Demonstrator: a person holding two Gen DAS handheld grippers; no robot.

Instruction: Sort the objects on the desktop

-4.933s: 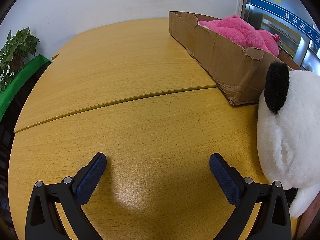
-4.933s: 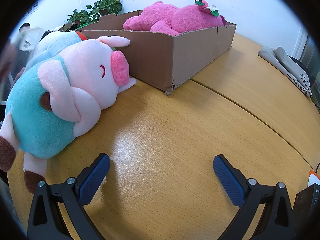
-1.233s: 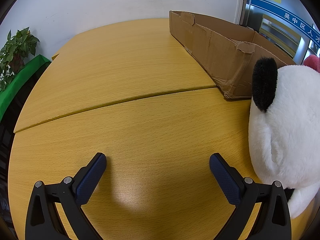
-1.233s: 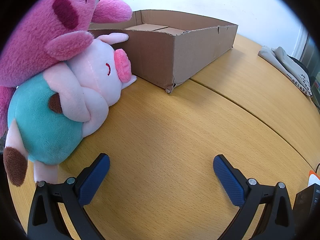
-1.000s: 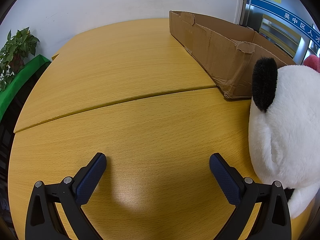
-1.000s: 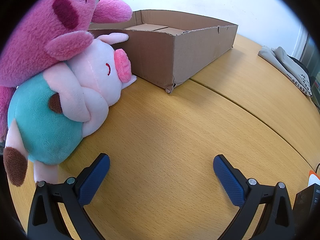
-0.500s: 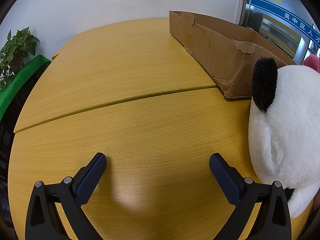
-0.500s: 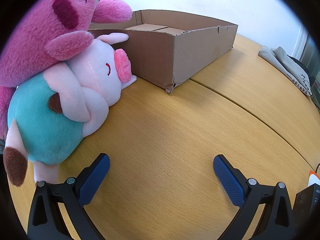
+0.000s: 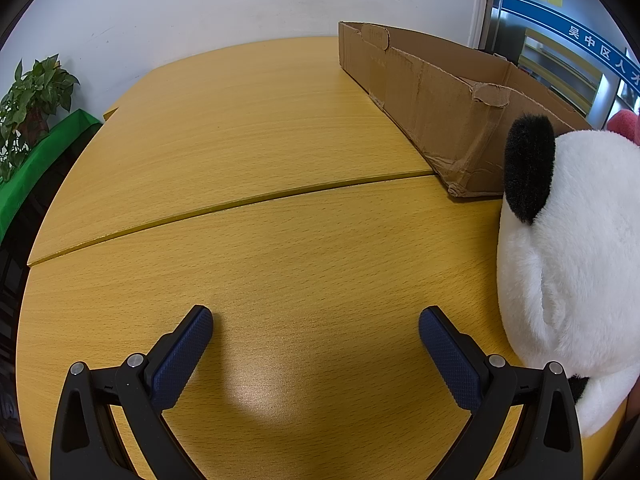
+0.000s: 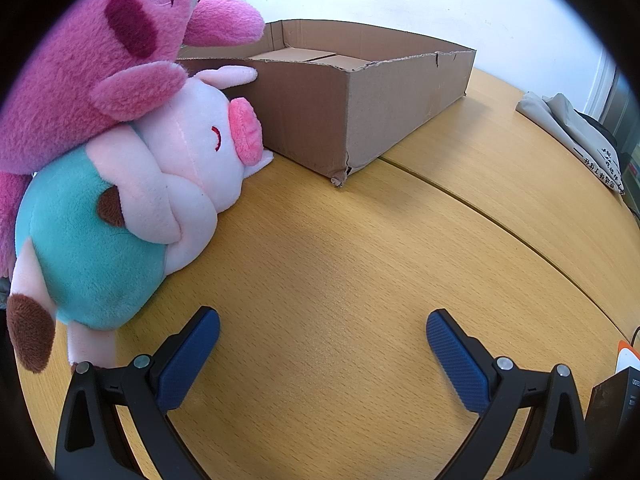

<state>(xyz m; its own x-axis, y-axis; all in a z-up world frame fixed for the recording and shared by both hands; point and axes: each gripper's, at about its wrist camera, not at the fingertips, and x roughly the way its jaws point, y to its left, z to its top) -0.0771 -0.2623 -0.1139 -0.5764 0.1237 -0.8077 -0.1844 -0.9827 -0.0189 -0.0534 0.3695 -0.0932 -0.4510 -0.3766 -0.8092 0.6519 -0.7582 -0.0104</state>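
Both views, start of sorting. My left gripper (image 9: 316, 320) and my right gripper (image 10: 322, 326) rest low over the wooden table (image 9: 248, 152), each with its jaws spread wide and nothing between them. The cardboard box (image 10: 360, 92) stands open and looks empty. Three soft toys lie beside it on the table: a panda plush (image 9: 568, 248) just right of my left gripper, a pig plush (image 10: 132, 200) in a teal outfit with its snout near the box wall, and a pink bear plush (image 10: 96, 64) lying on top of the pig.

I judge the next step to be a first pick. The bear should go first, since it rests on the pig; I would bite deep into the stuffed body rather than loose fur.

Legible writing: white Chinese characters on a blue sign (image 9: 600, 50), reading roughly "吴中区人". The print on the folded grey bag (image 10: 580, 136) is too small to read.
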